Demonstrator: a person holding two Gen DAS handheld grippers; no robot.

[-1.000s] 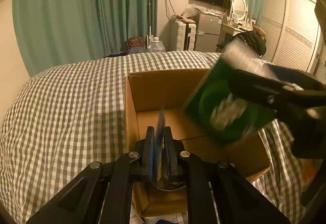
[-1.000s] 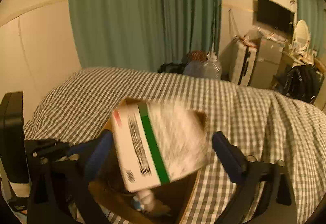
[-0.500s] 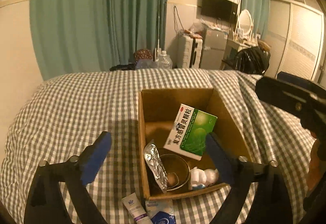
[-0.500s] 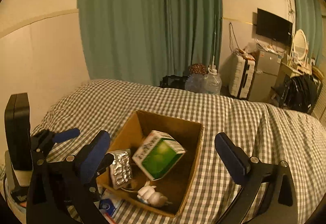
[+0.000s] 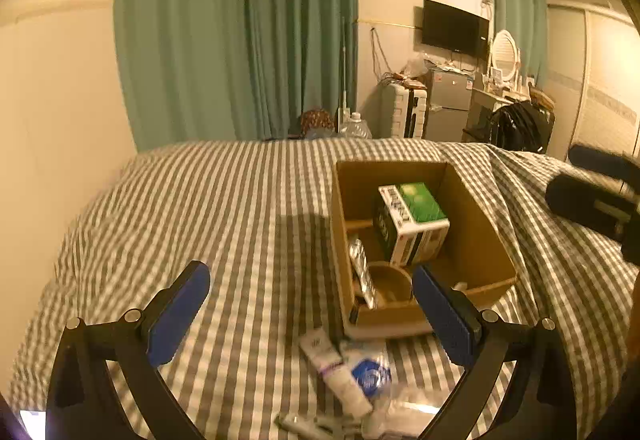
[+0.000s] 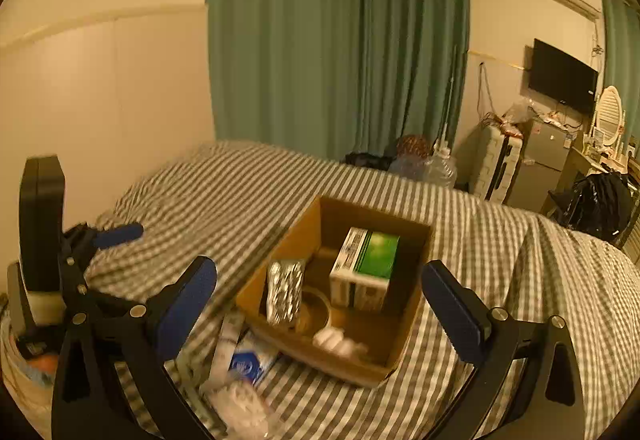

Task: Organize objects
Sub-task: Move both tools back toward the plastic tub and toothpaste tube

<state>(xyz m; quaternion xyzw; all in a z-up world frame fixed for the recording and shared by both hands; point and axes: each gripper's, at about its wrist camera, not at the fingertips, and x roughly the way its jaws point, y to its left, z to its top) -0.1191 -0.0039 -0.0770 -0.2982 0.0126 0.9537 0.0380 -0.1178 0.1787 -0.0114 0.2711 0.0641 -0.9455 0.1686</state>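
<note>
Lying on the checked bedspread (image 5: 240, 220) just outside the cardboard box (image 5: 476, 224), the white tube (image 5: 340, 372) looks light, soft and slippery; pinch its flat middle. Left gripper (image 5: 308, 316) and right gripper (image 6: 320, 304) both hang spread, empty.

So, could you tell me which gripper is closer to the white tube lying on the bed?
Left. The left gripper, open, hangs almost directly over the white tube in front of the cardboard box. The right gripper, also open, is above the box, off to the tube's right.
</note>
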